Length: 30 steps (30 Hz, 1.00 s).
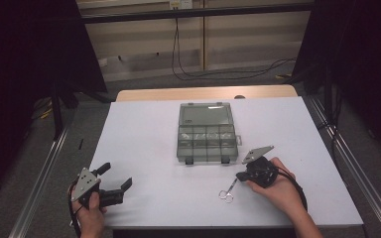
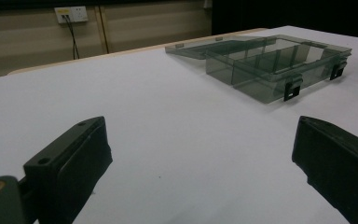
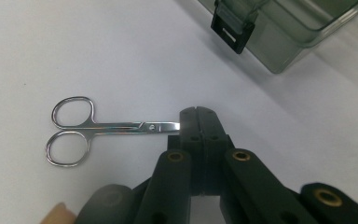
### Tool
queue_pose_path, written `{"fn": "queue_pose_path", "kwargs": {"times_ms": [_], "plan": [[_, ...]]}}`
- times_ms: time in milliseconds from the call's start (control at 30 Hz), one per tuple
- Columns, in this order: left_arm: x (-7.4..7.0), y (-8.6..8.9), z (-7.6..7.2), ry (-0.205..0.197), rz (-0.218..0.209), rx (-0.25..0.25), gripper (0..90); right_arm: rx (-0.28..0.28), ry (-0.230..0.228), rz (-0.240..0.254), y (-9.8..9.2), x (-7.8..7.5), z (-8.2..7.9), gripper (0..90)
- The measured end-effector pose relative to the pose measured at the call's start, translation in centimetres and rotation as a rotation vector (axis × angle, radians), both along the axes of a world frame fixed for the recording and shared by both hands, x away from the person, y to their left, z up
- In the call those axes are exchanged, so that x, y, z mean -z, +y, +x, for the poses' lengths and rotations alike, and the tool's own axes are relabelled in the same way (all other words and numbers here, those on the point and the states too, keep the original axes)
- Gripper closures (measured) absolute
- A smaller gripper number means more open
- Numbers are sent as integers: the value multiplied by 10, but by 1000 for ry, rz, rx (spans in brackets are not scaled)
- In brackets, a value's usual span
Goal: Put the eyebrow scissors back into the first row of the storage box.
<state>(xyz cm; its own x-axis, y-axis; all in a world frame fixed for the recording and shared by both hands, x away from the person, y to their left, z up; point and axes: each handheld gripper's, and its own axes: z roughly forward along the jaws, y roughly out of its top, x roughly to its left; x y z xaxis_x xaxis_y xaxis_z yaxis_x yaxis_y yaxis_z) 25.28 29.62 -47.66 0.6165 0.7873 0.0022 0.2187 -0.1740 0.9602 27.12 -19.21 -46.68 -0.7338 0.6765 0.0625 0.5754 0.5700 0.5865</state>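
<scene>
A: What is on the white table?

B: A see-through grey box sits in the middle of the high view. Its lid is flipped open and lies flat behind it. Inside are little walls that make small rooms. Two black clips hang on its front wall.

A: And the shiny thing?

B: That is a small pair of silver scissors. In the high view they lie just below and to the right of the box, lower middle of the frame. In the right gripper view they are at the middle left, with the two rings pointing left and the blades pointing right.

A: Who has them?

B: The right gripper. Its two black jaws are pressed together, and the tip of the blades goes in between them. A hand holds that gripper at the lower right of the high view.

A: What about the other one?

B: The left gripper is at the lower left of the high view, in the other hand. Its jaws are spread wide with nothing between them. It is well apart from the box, which shows at the upper right of the left gripper view.
</scene>
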Motion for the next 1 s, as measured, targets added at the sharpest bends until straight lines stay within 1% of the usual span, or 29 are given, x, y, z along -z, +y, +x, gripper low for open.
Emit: {"fn": "queue_pose_path", "kwargs": {"times_ms": [33,67,100,133,167,200,267,300,333,367,400,433,500,533,567,600,633,667,767,800,867,900,1000], "plan": [[0,0,0,0,-1,-1,40,2,-10,5,2,2,1,900],[0,-1,0,1,-4,-1,40,2,-10,5,2,2,1,900],[0,0,0,-3,8,4,40,6,-6,10,4,1,2,900],[0,0,0,-3,8,3,40,6,-8,10,6,2,2,900],[0,0,0,-1,8,2,40,0,-21,14,8,2,3,900],[0,0,1,-5,15,2,40,10,-25,16,14,3,4,900],[0,0,1,-5,15,2,40,11,-33,14,20,3,4,900],[0,0,1,-4,15,1,40,11,-33,14,20,3,4,900],[0,0,0,0,10,2,40,1,-50,19,26,4,5,900],[0,0,0,0,10,2,40,1,-50,19,26,4,5,900],[0,0,1,-2,12,2,40,-6,-70,25,34,6,6,900],[0,-1,0,0,10,3,40,-6,-70,25,34,6,6,900],[0,-1,1,0,11,3,40,-12,-75,24,42,6,6,900],[0,-1,1,1,8,1,40,-17,-73,42,46,7,6,900],[0,-1,1,1,11,3,40,-24,-89,46,54,8,6,900],[0,-1,1,1,8,1,40,-24,-89,46,54,8,6,900],[0,-1,1,1,8,1,40,-32,-90,54,61,8,6,900],[0,-1,1,0,9,1,40,-32,-90,54,61,8,6,900],[0,-1,1,2,12,4,41,-52,-81,82,70,9,4,900],[1,-1,1,2,9,8,42,-57,-93,77,75,9,2,900],[1,-1,1,2,8,7,42,-59,-89,77,77,9,1,900],[1,-1,1,3,8,6,42,-74,-87,95,81,10,-1,900],[1,-1,1,8,7,5,42,-88,-84,120,86,9,-3,900]]}}
